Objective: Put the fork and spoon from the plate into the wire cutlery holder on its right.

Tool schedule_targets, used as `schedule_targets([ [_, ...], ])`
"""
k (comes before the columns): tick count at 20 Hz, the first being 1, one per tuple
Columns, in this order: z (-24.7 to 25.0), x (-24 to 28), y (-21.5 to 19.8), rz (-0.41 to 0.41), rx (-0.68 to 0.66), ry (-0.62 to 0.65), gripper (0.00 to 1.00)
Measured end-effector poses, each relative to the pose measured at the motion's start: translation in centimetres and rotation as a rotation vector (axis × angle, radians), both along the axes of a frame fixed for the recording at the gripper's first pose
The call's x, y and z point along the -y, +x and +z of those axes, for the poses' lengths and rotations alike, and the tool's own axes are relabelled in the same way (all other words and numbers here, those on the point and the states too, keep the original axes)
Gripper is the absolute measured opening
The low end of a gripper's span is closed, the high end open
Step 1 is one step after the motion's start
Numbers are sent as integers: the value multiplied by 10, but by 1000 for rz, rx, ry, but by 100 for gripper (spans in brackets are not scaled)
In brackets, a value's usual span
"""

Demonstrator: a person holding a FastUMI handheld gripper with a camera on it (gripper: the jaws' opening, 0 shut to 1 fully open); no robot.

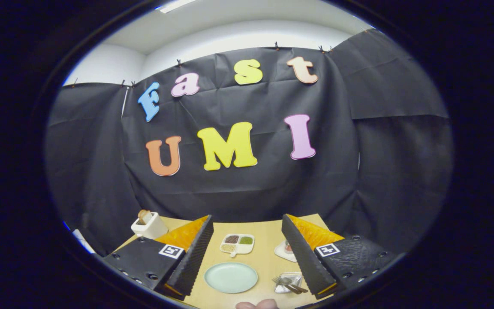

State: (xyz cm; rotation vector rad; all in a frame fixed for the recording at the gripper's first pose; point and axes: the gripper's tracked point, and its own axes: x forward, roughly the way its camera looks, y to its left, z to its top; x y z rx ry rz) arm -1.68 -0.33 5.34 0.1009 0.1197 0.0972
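A pale green plate point(231, 277) lies on the wooden table point(264, 262) between my two fingers, and nothing rests on it. To its right stands the wire cutlery holder point(287, 288), close against my right finger point(300, 253). A fork point(282, 283) and what looks like a spoon point(295, 286) lie across the holder, handles pointing right. My gripper point(246, 219) is open, held above the table with nothing between its fingers.
A white divided dish point(237, 243) with seeds and spices sits beyond the plate. A small white dish point(284, 250) is partly hidden behind my right finger. A white toaster point(148, 225) stands at the far left corner. A person's fingertips point(257, 304) show at the near edge.
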Motion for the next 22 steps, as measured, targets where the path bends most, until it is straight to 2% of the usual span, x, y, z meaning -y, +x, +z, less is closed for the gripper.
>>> schedule_targets([
  [9, 17, -16, -7, -31, 52, -2, 95],
  [22, 21, -9, -23, -98, 67, -20, 95],
])
